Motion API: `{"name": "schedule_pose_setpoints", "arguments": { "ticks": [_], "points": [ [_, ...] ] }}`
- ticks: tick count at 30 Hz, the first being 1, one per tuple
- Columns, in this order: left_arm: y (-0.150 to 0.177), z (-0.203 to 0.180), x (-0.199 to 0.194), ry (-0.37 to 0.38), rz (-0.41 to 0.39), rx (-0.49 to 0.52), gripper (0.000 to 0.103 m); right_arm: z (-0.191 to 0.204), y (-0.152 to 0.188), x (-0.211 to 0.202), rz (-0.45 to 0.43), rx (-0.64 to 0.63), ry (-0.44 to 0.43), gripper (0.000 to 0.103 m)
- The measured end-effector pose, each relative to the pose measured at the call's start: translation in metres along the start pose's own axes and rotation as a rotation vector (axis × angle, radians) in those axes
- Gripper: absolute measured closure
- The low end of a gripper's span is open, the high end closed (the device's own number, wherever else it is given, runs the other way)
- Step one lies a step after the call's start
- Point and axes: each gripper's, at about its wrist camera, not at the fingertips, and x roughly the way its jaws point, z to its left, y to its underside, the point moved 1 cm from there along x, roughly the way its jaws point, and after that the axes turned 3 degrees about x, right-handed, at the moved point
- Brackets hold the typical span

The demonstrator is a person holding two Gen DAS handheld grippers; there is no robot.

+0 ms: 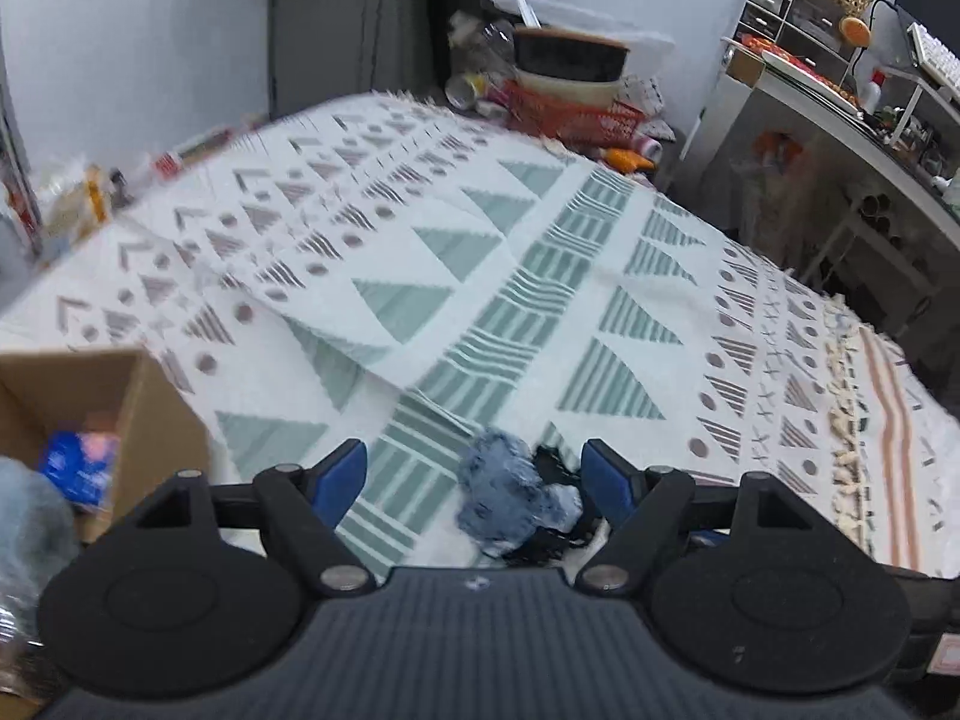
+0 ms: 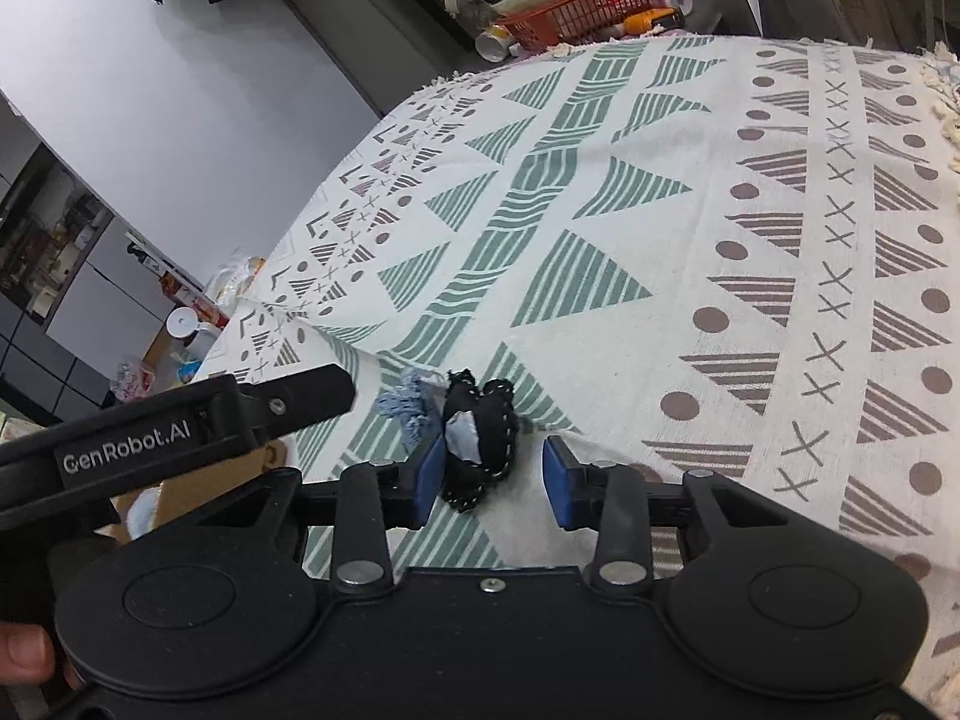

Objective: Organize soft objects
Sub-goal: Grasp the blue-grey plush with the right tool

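Observation:
A small soft toy of blue frayed fabric (image 1: 501, 483) and black stitched fabric (image 1: 555, 519) lies on the patterned cloth. In the right wrist view the black part (image 2: 480, 444) lies between my fingers, with the blue tuft (image 2: 408, 399) behind it. My left gripper (image 1: 474, 477) is open, its blue pads either side of the toy and apart from it. My right gripper (image 2: 495, 474) is open over the toy; its left pad (image 2: 429, 474) is close to the black fabric. The left gripper's body (image 2: 180, 426) shows at the left of the right wrist view.
A cardboard box (image 1: 90, 420) with blue packets stands at the left edge of the cloth-covered table (image 2: 660, 210). A red basket (image 2: 576, 9), bowls and bottles crowd the far end. A cluttered desk (image 1: 840, 96) stands at the right.

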Motion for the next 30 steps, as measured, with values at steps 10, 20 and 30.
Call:
{"name": "schedule_pose_setpoints", "arguments": {
  "ticks": [10,20,30],
  "points": [
    [0.005,-0.005,0.025,0.058,-0.03,-0.024,0.043,-0.005,-0.001,0.021,0.021,-0.004,-0.01,0.068],
    [0.012,0.011,0.054,0.112,0.065,-0.124,0.071,0.001,0.004,0.039,0.033,-0.037,-0.019,0.078],
    [0.011,0.015,0.04,0.106,0.04,-0.145,0.097,0.007,0.004,0.027,-0.01,-0.063,0.007,0.086]
  ]
}}
